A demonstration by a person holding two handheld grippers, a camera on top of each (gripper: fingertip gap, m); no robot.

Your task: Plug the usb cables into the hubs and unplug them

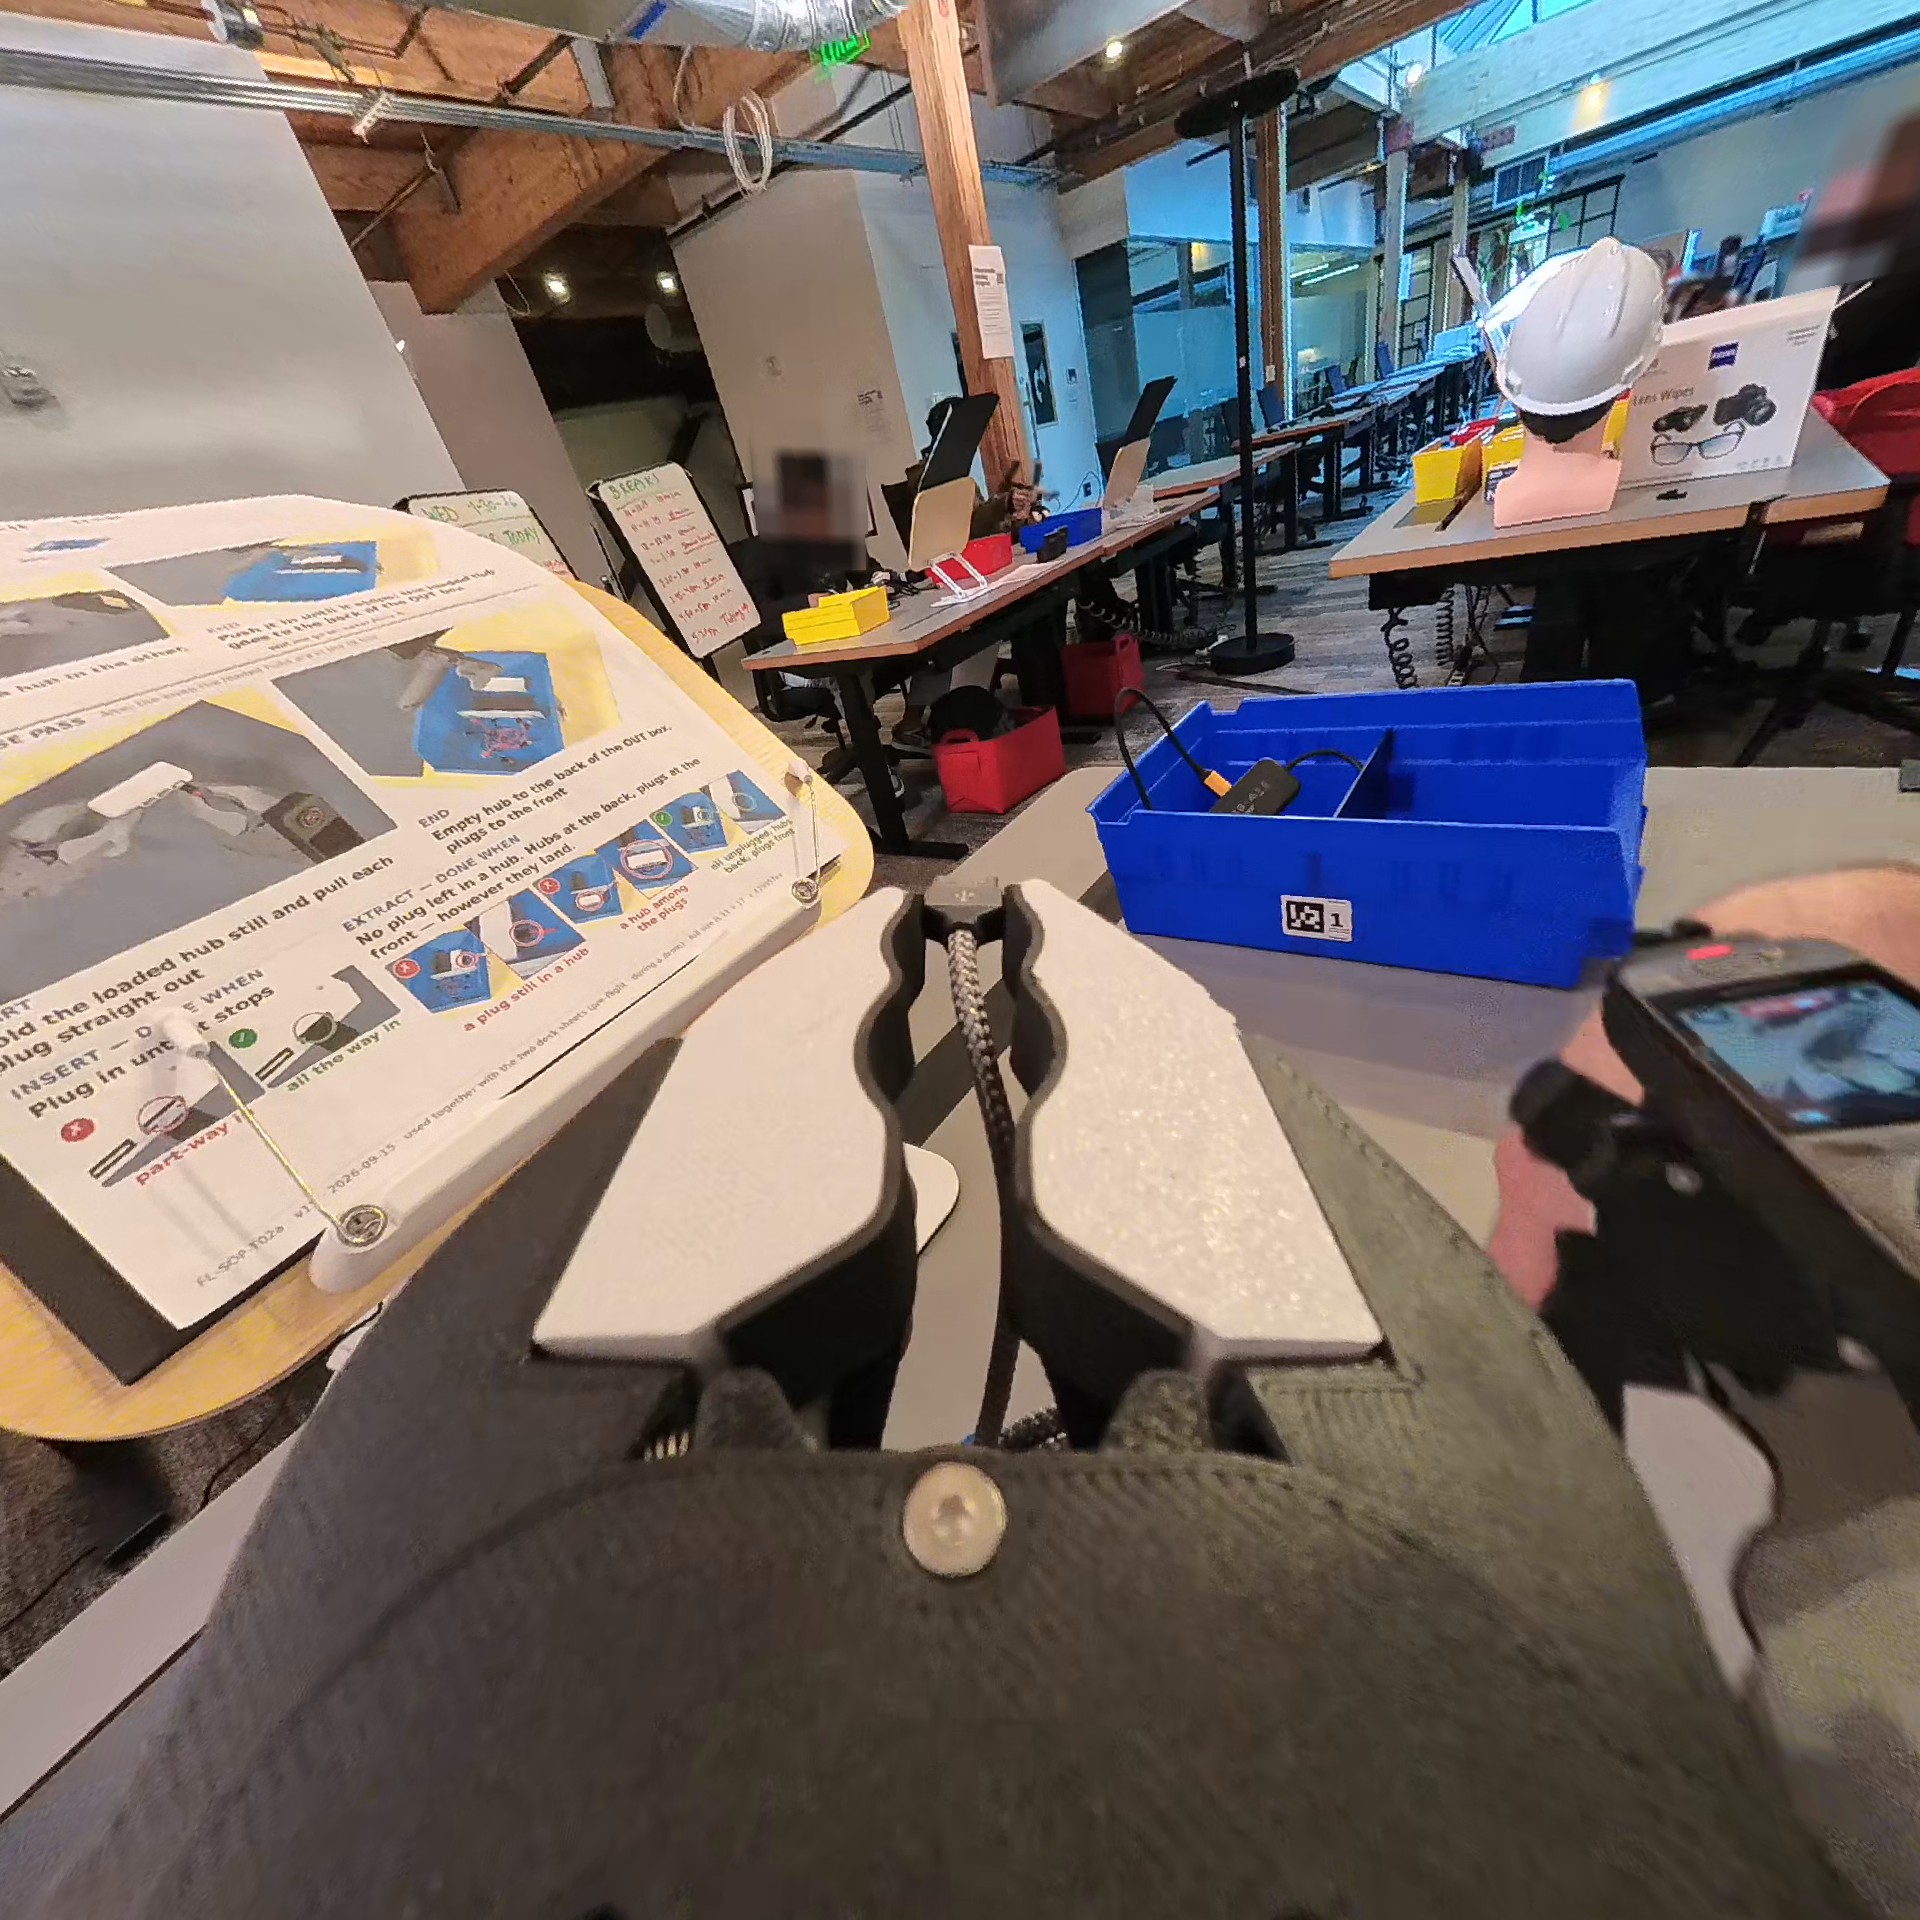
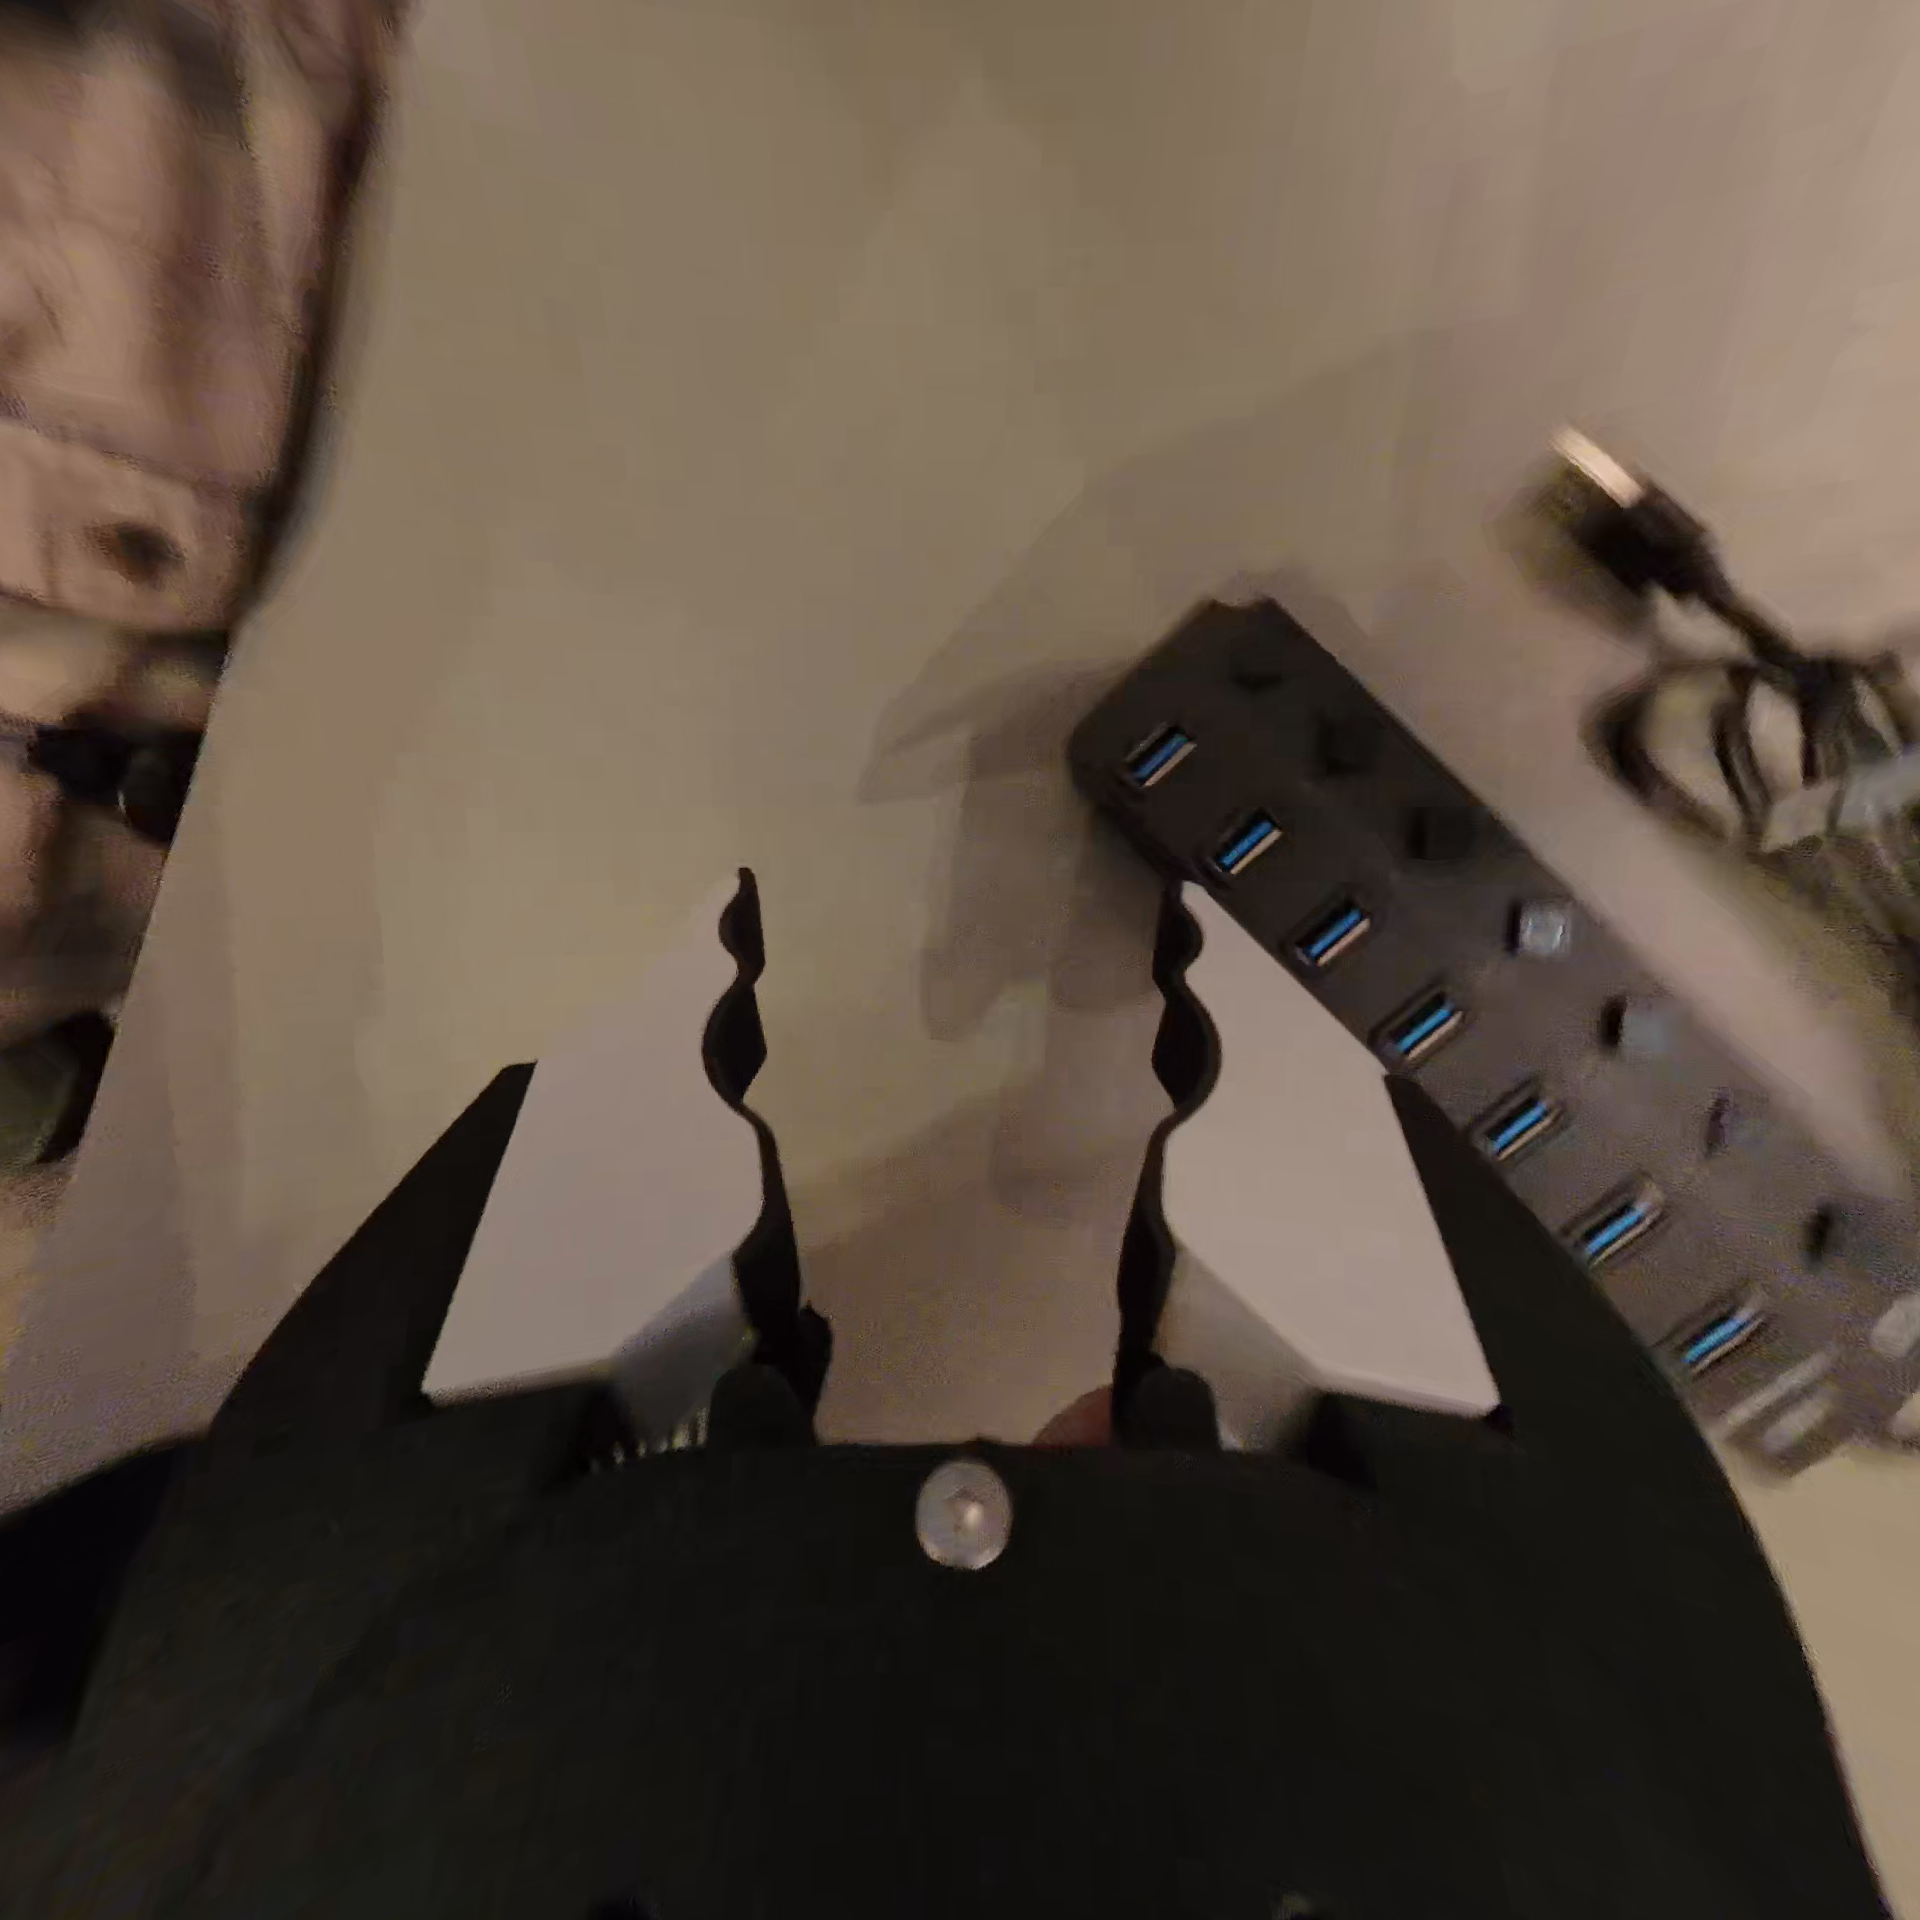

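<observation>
My left gripper (image 1: 964,914) is shut on a black USB plug (image 1: 962,896), and its braided cable (image 1: 982,1081) runs back between the fingers. It is held above the grey table. My right gripper (image 2: 956,899) is open and empty, pointing down at the pale table. A long black USB hub (image 2: 1455,997) with several blue ports lies just right of the right fingertip; I cannot tell if they touch. A loose black cable with a metal plug (image 2: 1621,509) lies beyond the hub. The view is blurred.
A blue divided bin (image 1: 1382,862) holds a small black hub with a short cable (image 1: 1257,784). An instruction sheet on a wooden stand (image 1: 343,883) is at the left. The other gripper's body and a gloved hand (image 1: 1766,1132) are at the right. About 30 centimeters separates my left fingertips from my right.
</observation>
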